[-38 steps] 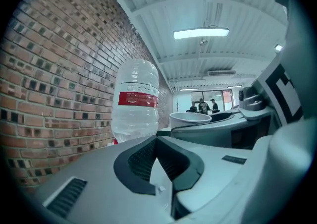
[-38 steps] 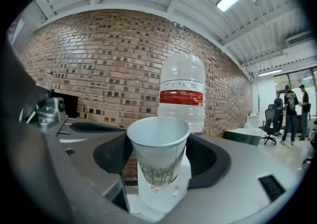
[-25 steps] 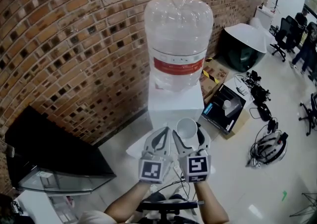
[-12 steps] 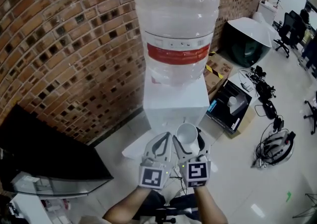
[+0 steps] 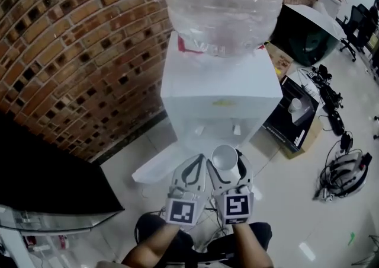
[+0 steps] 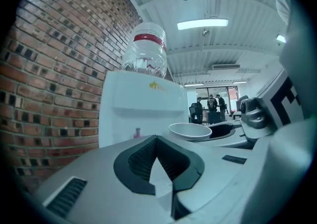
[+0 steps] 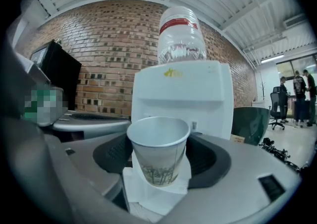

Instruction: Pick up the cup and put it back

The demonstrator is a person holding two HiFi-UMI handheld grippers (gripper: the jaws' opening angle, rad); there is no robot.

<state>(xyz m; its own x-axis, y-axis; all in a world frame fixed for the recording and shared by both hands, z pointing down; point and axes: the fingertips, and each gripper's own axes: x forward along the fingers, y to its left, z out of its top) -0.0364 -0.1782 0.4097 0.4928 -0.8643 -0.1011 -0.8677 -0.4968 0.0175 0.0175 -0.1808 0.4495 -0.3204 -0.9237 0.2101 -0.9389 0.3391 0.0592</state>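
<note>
While the left gripper (image 5: 198, 161) sits closed, the right gripper (image 5: 227, 167) clamps the upright cup (image 7: 159, 149) between its jaws.

The person held both grippers side by side in front of the body, the bare forearms (image 5: 151, 250) reaching forward from the bottom of the head view and nearly parallel. The left gripper (image 5: 198, 163) pointed about level, its fingers (image 6: 99, 178) closed together with nothing between them. The right gripper (image 5: 227, 167) lay just beside it, touching or almost touching, tipped slightly downward. Its fingers (image 7: 237, 168) stood wide apart yet pressed on either side of a paper cup (image 5: 225, 157), which sat upright in the grip. The marker cubes (image 5: 180, 211) on both grippers faced up toward the head.
</note>
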